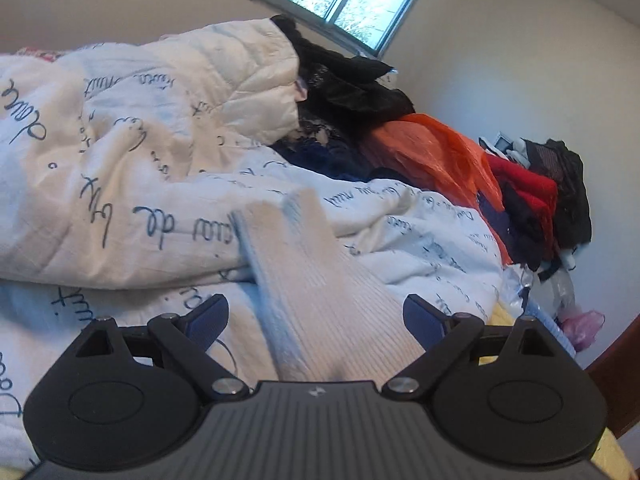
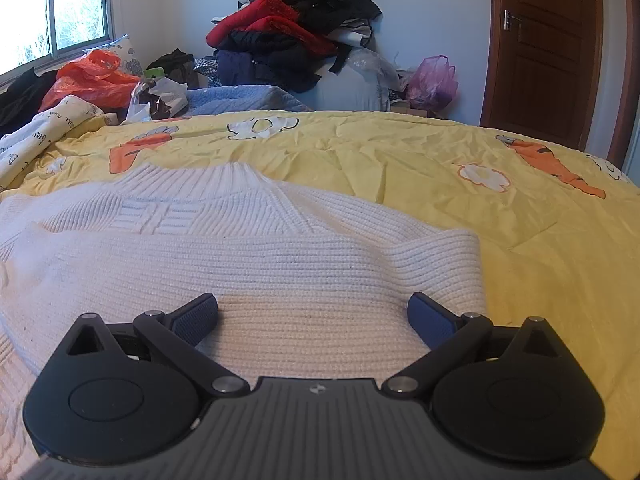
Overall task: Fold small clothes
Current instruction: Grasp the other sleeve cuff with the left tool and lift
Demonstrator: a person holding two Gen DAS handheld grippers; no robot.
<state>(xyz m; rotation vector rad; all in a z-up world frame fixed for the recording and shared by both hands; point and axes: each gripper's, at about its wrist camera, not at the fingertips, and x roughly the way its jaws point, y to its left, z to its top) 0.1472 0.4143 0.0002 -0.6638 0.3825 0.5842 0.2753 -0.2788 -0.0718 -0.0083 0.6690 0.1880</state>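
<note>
both my tongs, left (image 1: 316, 320) and right (image 2: 312, 316), gape wide, gripping nothing; sweater (image 2: 248, 256) lies under them, its sleeve (image 1: 304, 264) blurred.

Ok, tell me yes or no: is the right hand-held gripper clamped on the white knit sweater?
No: the right hand-held gripper stands wide open over the white knit sweater, pads clear of the fabric.

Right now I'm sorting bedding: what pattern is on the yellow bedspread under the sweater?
Orange carrots and white flowers on the yellow bedspread, clearest in the right wrist view.
</note>
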